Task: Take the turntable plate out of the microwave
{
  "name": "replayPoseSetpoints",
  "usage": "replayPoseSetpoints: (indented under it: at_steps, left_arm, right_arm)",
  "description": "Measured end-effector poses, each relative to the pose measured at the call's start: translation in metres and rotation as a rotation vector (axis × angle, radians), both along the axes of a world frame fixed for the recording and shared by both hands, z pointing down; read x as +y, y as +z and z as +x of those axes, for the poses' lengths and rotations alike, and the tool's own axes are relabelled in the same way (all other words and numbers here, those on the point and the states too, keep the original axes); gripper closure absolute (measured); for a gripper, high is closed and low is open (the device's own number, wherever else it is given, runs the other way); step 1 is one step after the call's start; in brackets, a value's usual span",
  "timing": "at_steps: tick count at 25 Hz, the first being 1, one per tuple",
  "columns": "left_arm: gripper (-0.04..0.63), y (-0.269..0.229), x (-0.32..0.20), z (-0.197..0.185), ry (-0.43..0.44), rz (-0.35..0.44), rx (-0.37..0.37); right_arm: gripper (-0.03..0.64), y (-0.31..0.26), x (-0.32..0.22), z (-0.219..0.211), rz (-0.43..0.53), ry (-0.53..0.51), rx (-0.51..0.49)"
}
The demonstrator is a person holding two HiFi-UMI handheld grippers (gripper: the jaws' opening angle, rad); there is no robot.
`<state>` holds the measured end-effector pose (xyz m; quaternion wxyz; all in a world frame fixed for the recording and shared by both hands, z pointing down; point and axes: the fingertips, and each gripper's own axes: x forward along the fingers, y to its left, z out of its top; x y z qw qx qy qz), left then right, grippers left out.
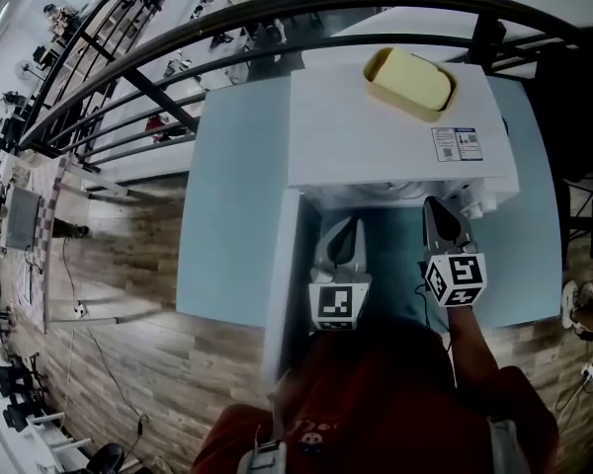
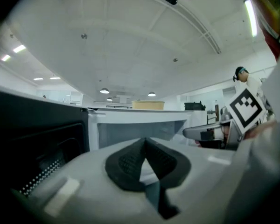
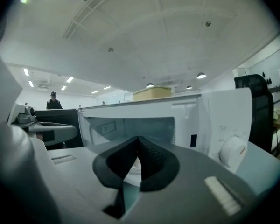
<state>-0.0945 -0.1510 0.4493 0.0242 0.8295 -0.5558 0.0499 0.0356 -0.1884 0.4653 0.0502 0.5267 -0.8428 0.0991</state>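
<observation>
Left gripper (image 1: 344,230) and right gripper (image 1: 441,213): jaws closed, empty, facing open microwave (image 1: 376,136); plate inside can't be made out.

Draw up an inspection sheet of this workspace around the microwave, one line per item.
Surface: light blue table, carrying the microwave.
Job's things: white microwave, its door swung open to the left; the turntable plate cannot be made out, as the grippers hide most of the cavity.
Clutter: yellow tray and a printed label on the microwave's top.
Grippers: left gripper and right gripper both in front of the open cavity, jaws together, nothing held.
Cables: thin cable on the floor at the left.
Surroundings: wooden floor; dark railing beyond the table.
</observation>
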Motion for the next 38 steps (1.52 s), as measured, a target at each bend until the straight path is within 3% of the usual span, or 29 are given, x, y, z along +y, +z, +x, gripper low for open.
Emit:
replayPoseSetpoints:
  at_steps: [14, 25, 33, 38]
  left_arm:
    - [0.597, 0.03, -0.029, 0.002, -0.045, -0.036, -0.046]
    - [0.597, 0.047, -0.04, 0.005, -0.046, -0.065, -0.071]
    - [0.597, 0.051, -0.044, 0.006, -0.047, -0.078, -0.025]
    - [0.597, 0.055, -0.047, 0.004, -0.051, -0.086, -0.004]
  right_arm:
    - [0.603, 0.079, -0.04, 0.002, -0.282, 0.021, -0.14]
    - [0.442, 0.119, -0.059, -0.005, -0.492, 0.079, -0.309]
    - [0.408, 0.127, -0.074, -0.007, -0.584, 0.142, -0.412]
    - [0.41, 0.126, -0.086, -0.007, -0.63, 0.206, -0.615]
